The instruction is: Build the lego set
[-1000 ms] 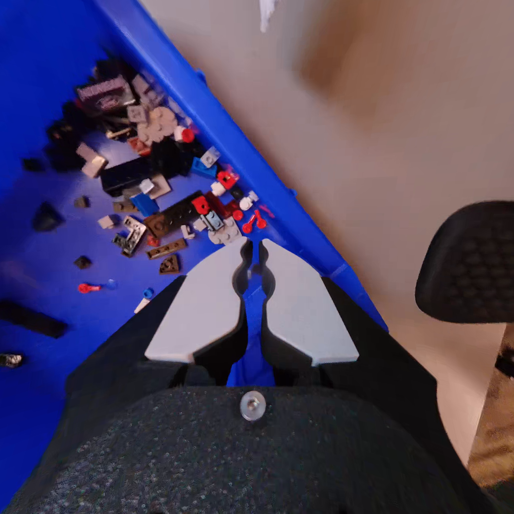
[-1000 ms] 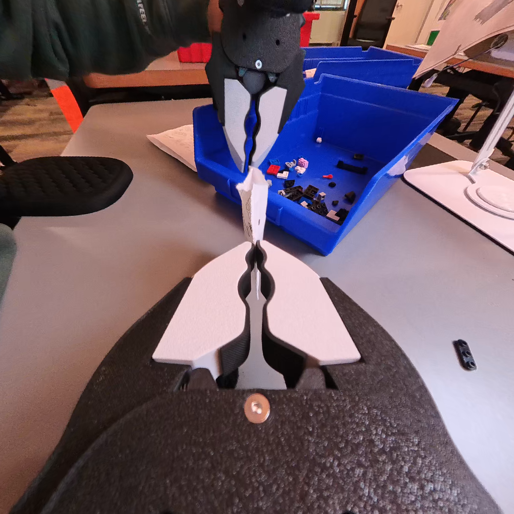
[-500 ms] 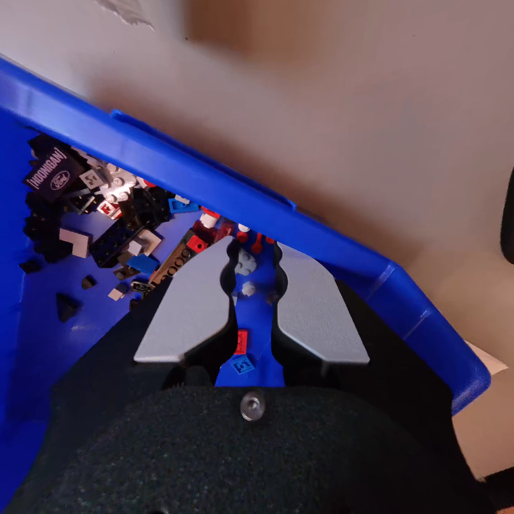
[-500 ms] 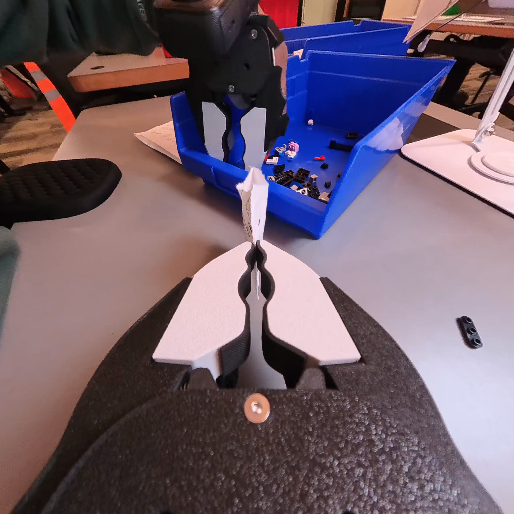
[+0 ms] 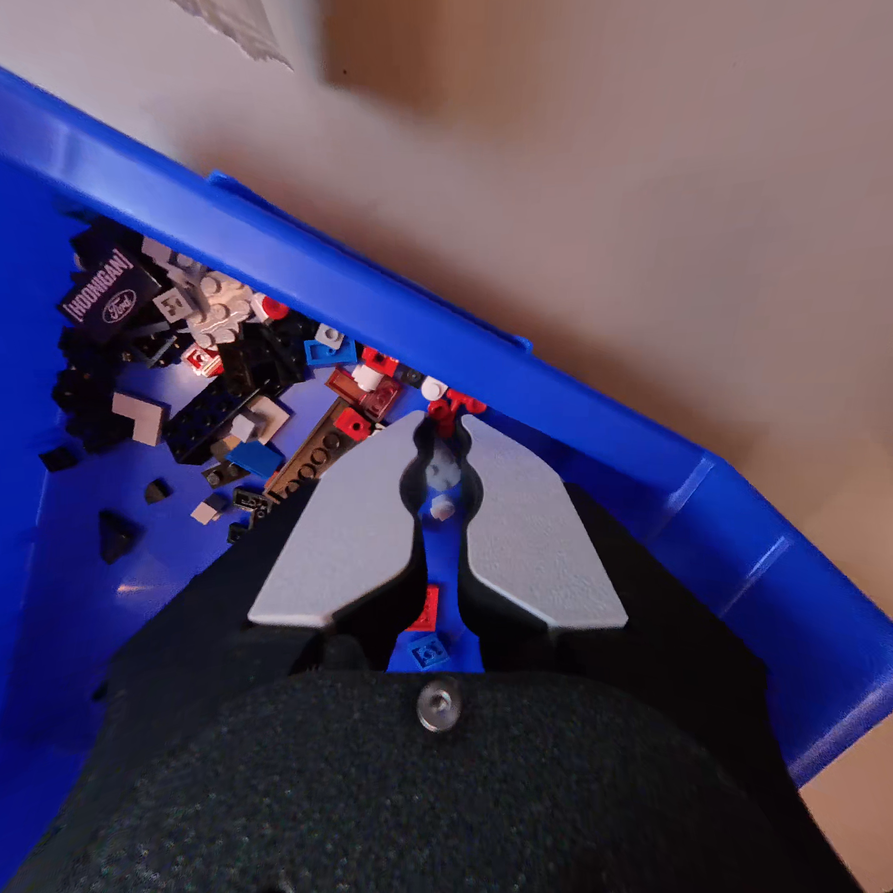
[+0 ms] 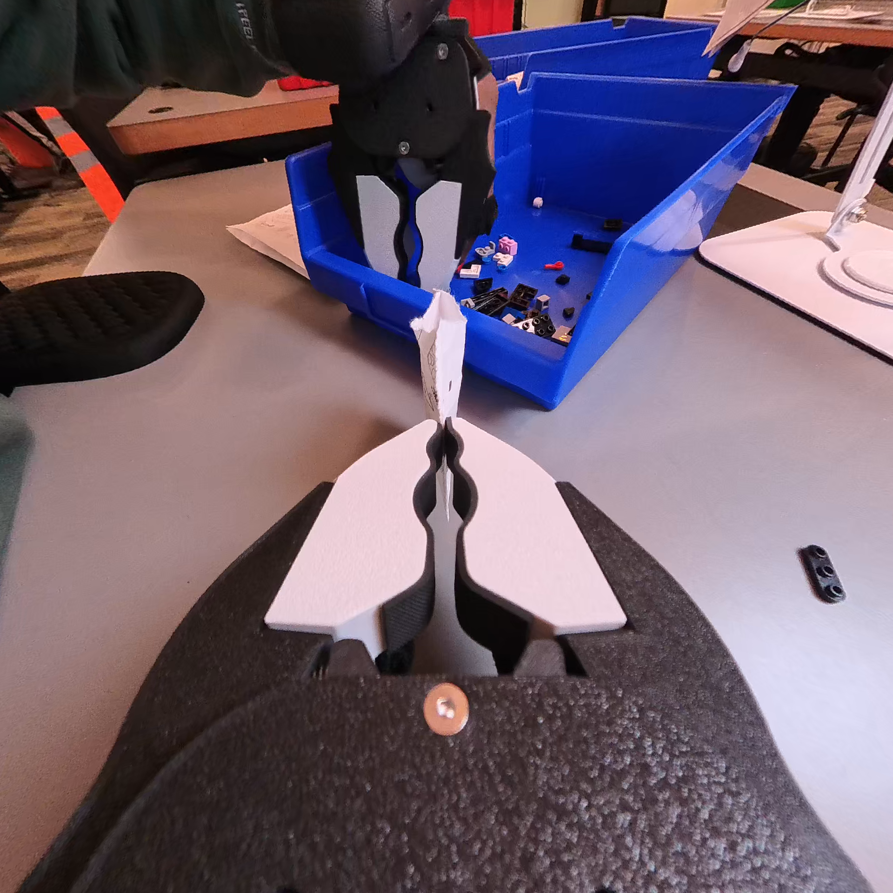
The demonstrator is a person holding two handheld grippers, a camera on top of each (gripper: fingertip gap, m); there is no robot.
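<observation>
Two grippers: left gripper [image 5: 442, 419] parted over bricks [image 5: 232, 381], right gripper [image 6: 445, 421] pinching paper scrap [image 6: 442, 357].

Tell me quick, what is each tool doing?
Left tool: open, empty, down in the blue bin over small toy bricks.
Right tool: shut on a torn paper scrap.

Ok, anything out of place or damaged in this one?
One small black brick lies alone on the grey table, outside the blue bin that holds the others. The paper scrap in the right gripper has a ragged, crumpled top.
</observation>
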